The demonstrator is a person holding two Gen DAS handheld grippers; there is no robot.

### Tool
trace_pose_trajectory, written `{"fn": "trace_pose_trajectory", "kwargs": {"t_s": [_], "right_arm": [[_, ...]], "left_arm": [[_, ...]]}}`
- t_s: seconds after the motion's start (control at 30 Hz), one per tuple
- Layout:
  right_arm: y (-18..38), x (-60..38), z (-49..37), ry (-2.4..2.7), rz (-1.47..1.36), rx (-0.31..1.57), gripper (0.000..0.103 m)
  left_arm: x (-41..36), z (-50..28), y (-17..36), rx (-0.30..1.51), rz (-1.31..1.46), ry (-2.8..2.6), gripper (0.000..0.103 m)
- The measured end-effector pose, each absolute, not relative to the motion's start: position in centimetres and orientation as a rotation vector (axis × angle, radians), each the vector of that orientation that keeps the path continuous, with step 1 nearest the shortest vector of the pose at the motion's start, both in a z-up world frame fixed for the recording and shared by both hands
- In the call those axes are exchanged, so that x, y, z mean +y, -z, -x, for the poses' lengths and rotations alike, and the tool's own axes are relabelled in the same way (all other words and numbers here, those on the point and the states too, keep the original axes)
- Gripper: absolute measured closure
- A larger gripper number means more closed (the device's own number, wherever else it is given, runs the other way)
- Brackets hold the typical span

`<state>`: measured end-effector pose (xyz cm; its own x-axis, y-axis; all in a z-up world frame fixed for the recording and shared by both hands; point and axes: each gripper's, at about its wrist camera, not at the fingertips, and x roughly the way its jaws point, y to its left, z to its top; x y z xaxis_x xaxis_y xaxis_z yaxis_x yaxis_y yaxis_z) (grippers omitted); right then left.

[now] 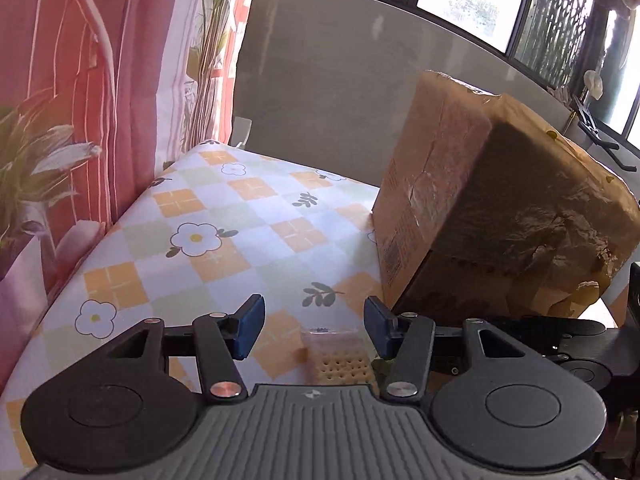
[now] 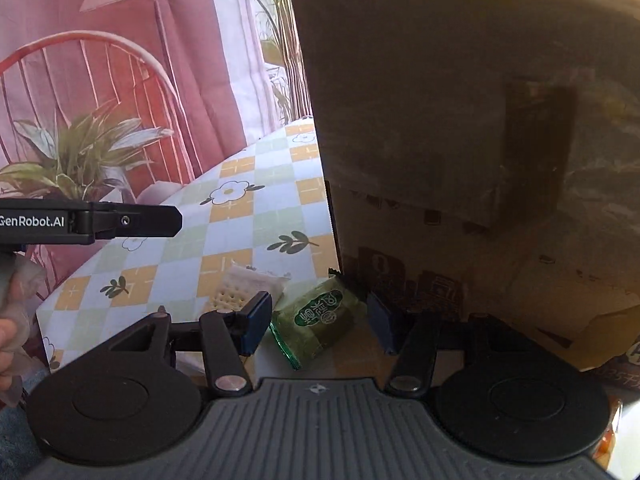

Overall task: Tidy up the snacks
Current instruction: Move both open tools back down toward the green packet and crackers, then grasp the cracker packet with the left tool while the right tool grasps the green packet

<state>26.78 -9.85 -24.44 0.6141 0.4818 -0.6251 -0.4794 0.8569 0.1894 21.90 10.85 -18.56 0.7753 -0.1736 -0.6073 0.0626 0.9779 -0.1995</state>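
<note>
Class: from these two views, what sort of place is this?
Probably a home room: a floral checked tablecloth, a printed pink curtain and a worn brown cardboard box beside wrapped snacks.

Glossy green snack wrapper (image 2: 320,322), clear plastic cracker packet (image 2: 244,292), matt creased cardboard box (image 1: 500,208), smooth printed tablecloth (image 1: 224,220)

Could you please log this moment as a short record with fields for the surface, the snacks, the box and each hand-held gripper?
surface: table under a checked floral cloth
snacks: clear cracker packet and green wrapped snack, lying side by side near the box
box: large cardboard box standing on the table
left hand-held gripper: open, cracker packet below and between its fingers, not pressed
right hand-held gripper: open, fingers either side of the green wrapped snack
</note>
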Motion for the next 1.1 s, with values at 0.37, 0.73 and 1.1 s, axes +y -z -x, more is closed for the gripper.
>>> {"fn": "trace_pose_trajectory", "kwargs": {"t_s": [0.37,0.73,1.1], "right_arm": [[26.5,-7.2,-30.5,-0.441,-0.016,0.812,0.039],[27.4,-7.1,-27.4,-0.444,0.181,0.765,0.039],[28.2,-10.2,-24.9,-0.471,0.141,0.762,0.035]], "left_arm": [[11.2,-21.8,19.9,0.696,0.187,0.106,0.046],[10.1,-21.7,20.8,0.727,0.179,0.110,0.046],[8.0,-21.7,22.1,0.775,0.139,0.131,0.046]]}}
